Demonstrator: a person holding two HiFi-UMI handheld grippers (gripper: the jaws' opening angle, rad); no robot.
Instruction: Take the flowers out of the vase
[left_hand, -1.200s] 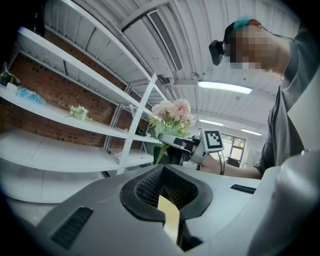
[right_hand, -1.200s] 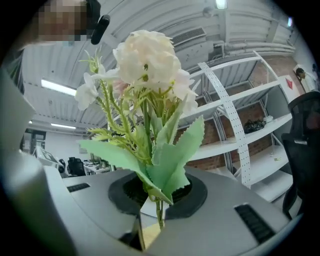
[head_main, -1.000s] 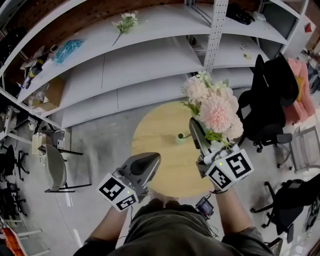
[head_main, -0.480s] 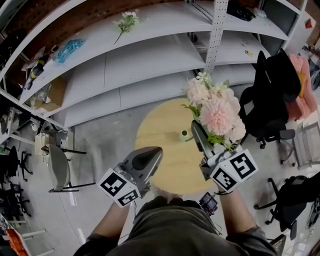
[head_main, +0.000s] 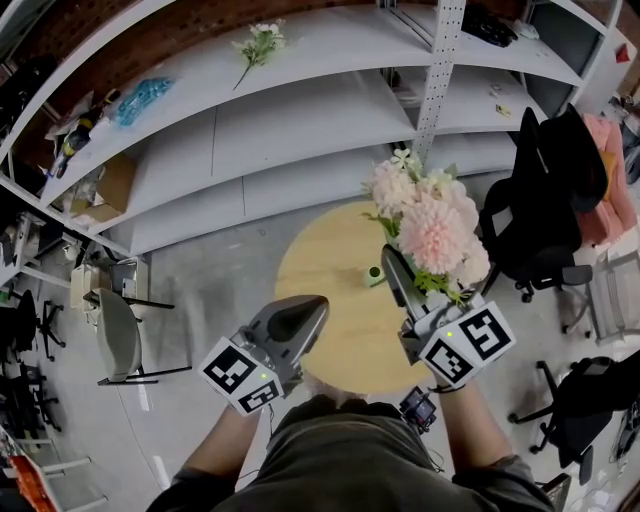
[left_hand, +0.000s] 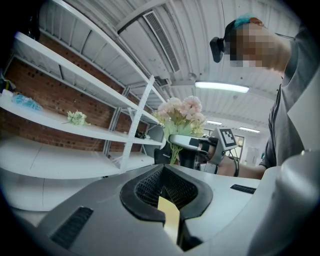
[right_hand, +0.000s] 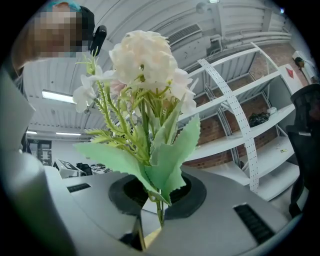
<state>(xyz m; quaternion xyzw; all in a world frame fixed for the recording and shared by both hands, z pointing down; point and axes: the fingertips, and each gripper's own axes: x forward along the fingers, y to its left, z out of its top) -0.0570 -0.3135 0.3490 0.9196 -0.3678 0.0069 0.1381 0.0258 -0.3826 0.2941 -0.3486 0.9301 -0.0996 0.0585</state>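
Observation:
A bouquet of pink and cream artificial flowers (head_main: 430, 225) is up in the air over the right side of the round wooden table (head_main: 330, 340). My right gripper (head_main: 392, 265) is shut on its green stems, which pass between the jaws in the right gripper view (right_hand: 159, 210), with the blooms (right_hand: 142, 60) above. A small green vase (head_main: 375, 273) stands on the table just left of that gripper's tip, and no stems are in it. My left gripper (head_main: 305, 312) hovers over the table's near-left edge, shut and holding nothing. In the left gripper view the bouquet (left_hand: 181, 112) shows ahead.
White shelves curve behind the table; one holds a loose flower sprig (head_main: 255, 42) and a blue packet (head_main: 135, 98). A black office chair (head_main: 535, 200) stands right of the table, and a grey chair (head_main: 115, 340) is on the floor at the left.
The head view has shifted a little. Both grippers stay almost where they were, and the right one keeps its hold on the bouquet.

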